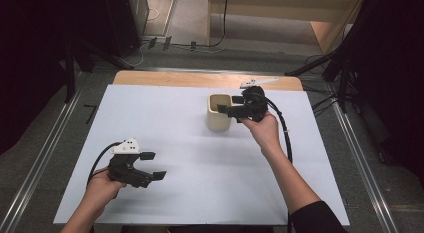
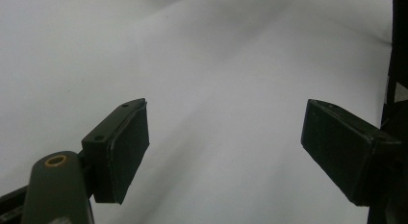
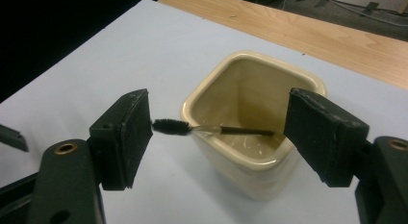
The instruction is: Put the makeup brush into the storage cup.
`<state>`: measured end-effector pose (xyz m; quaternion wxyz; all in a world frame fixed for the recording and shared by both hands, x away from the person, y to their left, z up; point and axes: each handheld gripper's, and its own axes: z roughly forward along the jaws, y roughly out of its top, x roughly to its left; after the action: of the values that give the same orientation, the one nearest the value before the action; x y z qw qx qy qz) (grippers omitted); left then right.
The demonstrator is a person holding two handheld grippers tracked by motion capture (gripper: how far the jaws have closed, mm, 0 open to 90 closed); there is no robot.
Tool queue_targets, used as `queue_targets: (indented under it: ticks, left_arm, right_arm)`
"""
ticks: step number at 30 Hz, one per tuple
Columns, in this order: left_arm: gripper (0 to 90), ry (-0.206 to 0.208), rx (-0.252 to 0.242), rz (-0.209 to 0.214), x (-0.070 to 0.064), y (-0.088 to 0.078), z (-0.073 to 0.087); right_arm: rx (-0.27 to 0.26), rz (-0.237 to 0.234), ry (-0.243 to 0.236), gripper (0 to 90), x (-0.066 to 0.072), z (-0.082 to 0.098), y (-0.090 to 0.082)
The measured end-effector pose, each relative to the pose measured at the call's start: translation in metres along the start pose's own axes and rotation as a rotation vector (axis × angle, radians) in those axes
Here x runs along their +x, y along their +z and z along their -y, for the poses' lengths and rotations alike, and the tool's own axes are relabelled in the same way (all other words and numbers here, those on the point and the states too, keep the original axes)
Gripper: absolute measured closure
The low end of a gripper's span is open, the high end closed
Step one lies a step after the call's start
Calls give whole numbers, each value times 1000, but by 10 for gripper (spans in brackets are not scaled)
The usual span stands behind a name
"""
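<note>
A cream square ceramic cup stands on the white sheet toward the back right. A thin black brush leans out of the cup: its handle lies inside and its bristled head sticks out over the near rim. My right gripper hovers at the cup, open, with one jaw on each side of it. The bristle tip lies very close to one pad; I cannot tell whether they touch. My left gripper is open over bare sheet at the front left, with nothing between its jaws.
The white sheet covers most of the table, and a strip of bare wood shows along the far edge. Dark stands and cables surround the table on the floor.
</note>
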<state>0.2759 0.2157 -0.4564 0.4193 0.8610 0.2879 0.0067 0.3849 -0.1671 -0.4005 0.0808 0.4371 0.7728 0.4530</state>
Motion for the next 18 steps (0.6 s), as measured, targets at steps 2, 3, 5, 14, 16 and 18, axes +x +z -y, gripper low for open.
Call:
queue_targets:
  ticks: [2,3,5,14,16,18]
  left_arm:
    - [172,0,0,1,0,0,0]
    - [173,0,-1,1,0,0,0]
    - [172,0,0,0,0,0,0]
    - [172,-2,-1,0,0,0,0]
    - [172,-1,0,0,0,0,0]
    - [172,-1,-1,0,0,0,0]
  right_arm:
    - [0,-4,-4,256,2,2,-3]
    - [3,-9,-6,255,3,3,-4]
    - [9,-14,-13,256,5,6,-6]
    - [42,-30,-21,255,8,20,-12]
    - [55,-30,-33,256,8,23,-13]
    - [58,-25,-37,257,9,26,-13]
